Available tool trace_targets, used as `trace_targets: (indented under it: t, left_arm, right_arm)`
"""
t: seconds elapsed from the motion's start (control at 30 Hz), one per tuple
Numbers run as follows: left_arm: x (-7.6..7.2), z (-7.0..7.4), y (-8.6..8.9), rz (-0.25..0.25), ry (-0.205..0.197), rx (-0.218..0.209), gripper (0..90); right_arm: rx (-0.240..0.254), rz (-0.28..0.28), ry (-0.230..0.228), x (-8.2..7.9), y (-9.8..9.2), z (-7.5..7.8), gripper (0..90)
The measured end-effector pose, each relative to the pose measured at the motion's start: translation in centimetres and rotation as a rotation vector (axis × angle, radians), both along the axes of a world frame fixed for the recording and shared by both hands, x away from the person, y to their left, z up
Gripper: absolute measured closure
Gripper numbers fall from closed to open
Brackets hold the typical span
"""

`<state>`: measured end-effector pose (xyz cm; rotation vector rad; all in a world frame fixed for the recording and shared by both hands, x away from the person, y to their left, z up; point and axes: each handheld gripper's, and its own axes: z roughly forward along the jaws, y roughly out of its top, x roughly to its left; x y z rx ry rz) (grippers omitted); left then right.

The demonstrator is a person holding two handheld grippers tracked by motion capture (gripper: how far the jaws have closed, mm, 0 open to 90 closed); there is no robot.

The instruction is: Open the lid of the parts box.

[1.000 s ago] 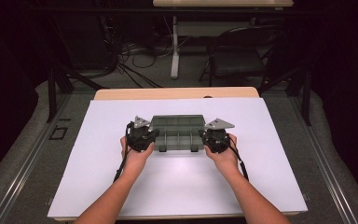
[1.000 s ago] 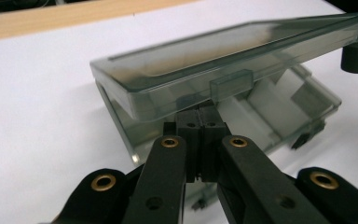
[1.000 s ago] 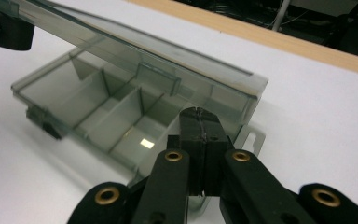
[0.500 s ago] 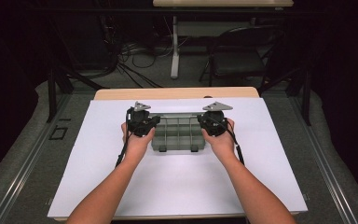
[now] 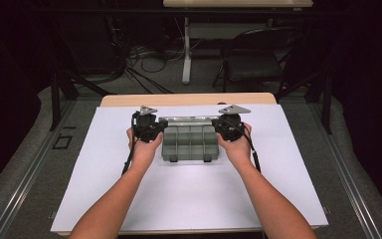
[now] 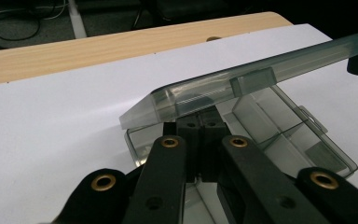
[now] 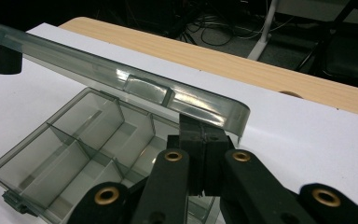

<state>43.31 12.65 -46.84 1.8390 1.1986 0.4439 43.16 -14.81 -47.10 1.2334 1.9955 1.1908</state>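
1. Hand-held gripper, left (image 5: 151, 125): jaws drawn together with nothing clamped between them; in the left gripper view its closed tips (image 6: 200, 128) sit under the left end of the raised lid (image 6: 223, 91), apparently propping it from below.
2. Hand-held gripper, right (image 5: 225, 124): jaws likewise together and empty; in the right gripper view its tips (image 7: 203, 140) sit under the right end of the lid (image 7: 121, 77).
3. Compartment box (image 5: 189, 143): a smoky transparent organiser resting near the middle of the white counter (image 5: 189, 194), between the two hands. Its long axis runs left to right, so each gripper stands at one short end and neither is nearer than the other.
4. Governing relation: the lid is hinged along the far long edge and tilts up above the tray (image 7: 65, 144); it lies over and beyond both sets of tips. Swinging it farther open probably calls for both ends to rise evenly, since uneven lifting could twist it.
5. Hard to make out: whether the tips truly touch the lid's underside; the hinge line is hidden behind the lid; the tray's compartments look empty, though the near ones are cut off by the jaws.
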Motion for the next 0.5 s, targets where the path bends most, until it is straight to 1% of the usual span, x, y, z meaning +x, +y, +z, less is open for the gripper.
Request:
trace_targets:
  t: [0.07,0.1,0.17,0.2,0.23,0.27,0.3,0.33,0.4,0.43,0.47,0.5]
  left_arm:
    - [0.1,0.1,0.0,0.009,-0.006,0.003,90.0]
    - [0.1,0.2,0.1,0.006,-0.004,-0.001,90.0]
    - [0.3,0.3,0.1,0.011,-0.011,-0.001,90.0]
    - [0.4,0.3,0.1,0.013,-0.008,-0.005,90.0]
    - [0.4,0.3,0.1,0.013,-0.008,-0.005,90.0]
    - [0.5,0.4,0.1,0.01,-0.007,0.002,90.0]
    - [0.5,0.4,0.1,0.01,-0.007,0.002,90.0]
    - [0.6,0.5,0.1,0.013,-0.011,-0.004,90.0]
    - [0.6,0.5,0.1,0.014,-0.013,-0.004,90.0]
    - [0.7,0.5,0.0,0.016,-0.015,-0.004,90.0]
    - [0.7,0.5,0.0,0.016,-0.015,-0.004,90.0]
    - [0.7,0.5,0.0,0.016,-0.014,0.001,90.0]
  right_arm:
    - [0.005,0.0,0.0,0.1,0.0,0.1,90.0]
    - [0.005,0.002,-0.001,0.1,0.1,0.1,89.6]
    - [0.008,0.009,-0.008,-0.1,0.0,0.2,86.3]
    - [0.012,0.012,-0.01,-0.2,0.0,0.3,84.8]
    - [0.012,0.012,-0.01,-0.2,0.0,0.3,84.8]
    - [0.016,0.016,-0.021,-0.6,-0.2,0.2,80.6]
    - [0.016,0.016,-0.021,-0.6,-0.2,0.2,80.6]
    - [0.018,0.017,-0.025,-0.9,-0.4,0.0,77.1]
    - [0.008,0.017,-0.031,-1.1,-0.5,-0.1,76.0]
    - [-0.018,0.013,-0.042,-1.3,-0.6,-0.2,73.6]
    - [-0.018,0.013,-0.042,-1.3,-0.6,-0.2,73.6]
    - [-0.028,0.01,-0.044,-1.4,-0.8,-0.2,72.7]
